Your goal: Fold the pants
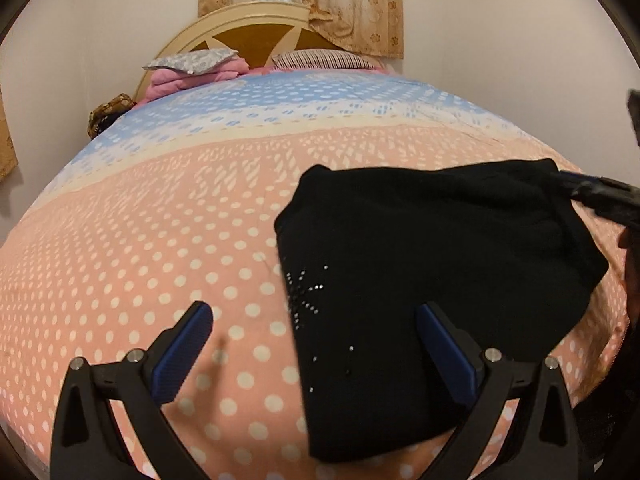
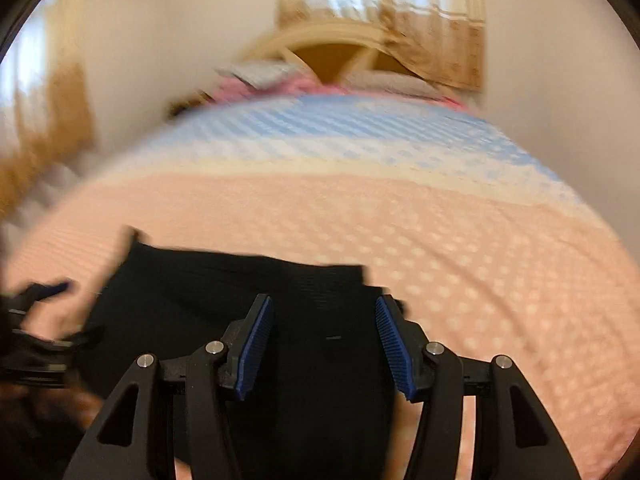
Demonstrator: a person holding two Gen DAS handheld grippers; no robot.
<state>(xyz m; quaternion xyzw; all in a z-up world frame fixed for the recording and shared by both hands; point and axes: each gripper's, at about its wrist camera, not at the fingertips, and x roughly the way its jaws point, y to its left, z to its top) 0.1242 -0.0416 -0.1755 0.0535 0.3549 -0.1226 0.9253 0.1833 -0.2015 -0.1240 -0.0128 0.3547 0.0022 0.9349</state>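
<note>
While both grippers hang apart:
Pants (image 1: 420,280): folded, bed (image 1: 160,240), 3 o'clock.
Left gripper (image 1: 316,340): wide, empty.
Right gripper (image 2: 324,344): open above the cloth.
Feel: soft, light, limp; take 2 corners.

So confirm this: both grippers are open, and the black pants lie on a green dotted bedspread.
Not green: the left wrist view shows the bedspread is pink with white dots where the black pants lie. The left gripper and right gripper are indeed open.
</note>
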